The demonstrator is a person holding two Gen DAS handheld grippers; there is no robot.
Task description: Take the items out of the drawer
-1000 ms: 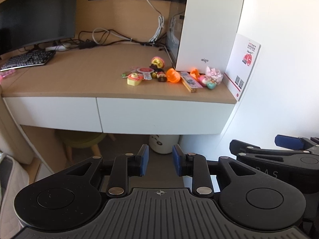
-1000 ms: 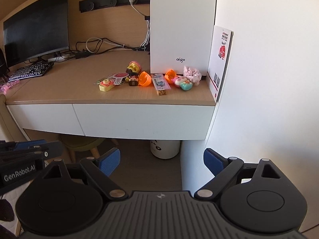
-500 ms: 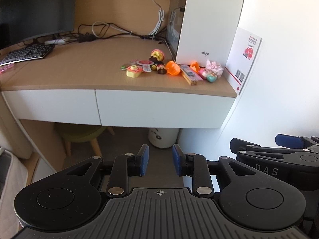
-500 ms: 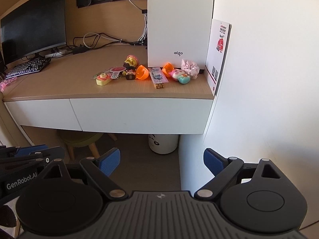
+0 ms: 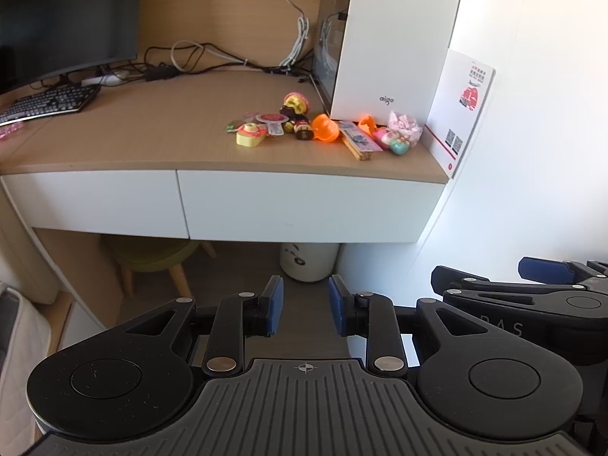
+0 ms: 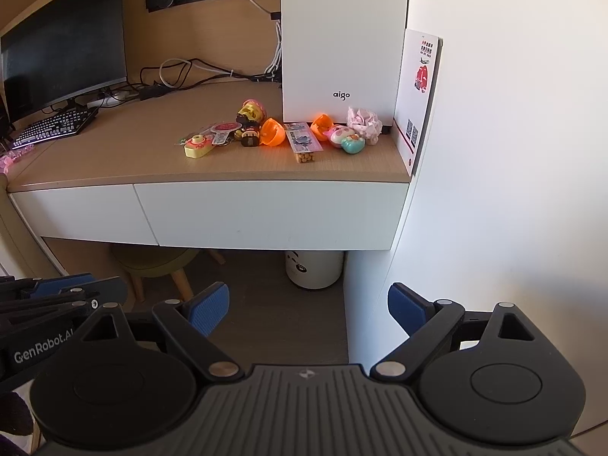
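Right wrist: two closed drawers (image 6: 266, 212), two tools (image 6: 307, 309).

The wooden bench (image 6: 125, 152) carries scattered small toys (image 6: 266, 129), a white computer case (image 6: 342, 38), keyboard (image 6: 57, 127) and monitor (image 6: 64, 38).

The left hand-held gripper (image 5: 302, 306) is black plastic with blue ribbed pads on its fingers (image 5: 274, 304), silver pivot screws, round black discs either side of a grey ribbed base bearing a small crosshair mark. The right hand-held gripper (image 6: 307, 309) matches; beside it, the left one's body reads "GenRobot.AI".
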